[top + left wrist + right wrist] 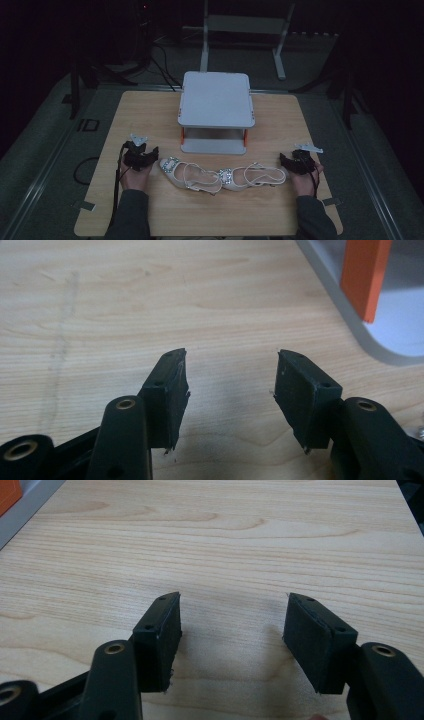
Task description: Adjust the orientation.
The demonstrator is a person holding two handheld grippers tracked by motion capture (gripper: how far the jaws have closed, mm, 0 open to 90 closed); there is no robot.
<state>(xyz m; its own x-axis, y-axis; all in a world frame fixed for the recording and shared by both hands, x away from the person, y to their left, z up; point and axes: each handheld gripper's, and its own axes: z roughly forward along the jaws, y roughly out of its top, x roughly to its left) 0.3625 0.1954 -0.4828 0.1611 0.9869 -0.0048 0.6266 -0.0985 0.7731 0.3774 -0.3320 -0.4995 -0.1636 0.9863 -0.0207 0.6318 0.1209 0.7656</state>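
Two pale strappy sandals with jewelled buckles lie on the wooden table (150,115) near its front. The left sandal (189,176) and the right sandal (254,177) meet near the middle, toe to toe. My left gripper (142,152) rests on the table just left of the left sandal, and its jaws stand open over bare wood (231,372). Just right of the right sandal sits my right gripper (295,159), open too with nothing between its fingers (232,615).
A grey two-tier stand (216,100) with orange posts (364,275) sits at the table's middle back. Its grey base edge (27,510) shows at the right gripper view's left. A metal frame (245,30) stands on the dark floor behind.
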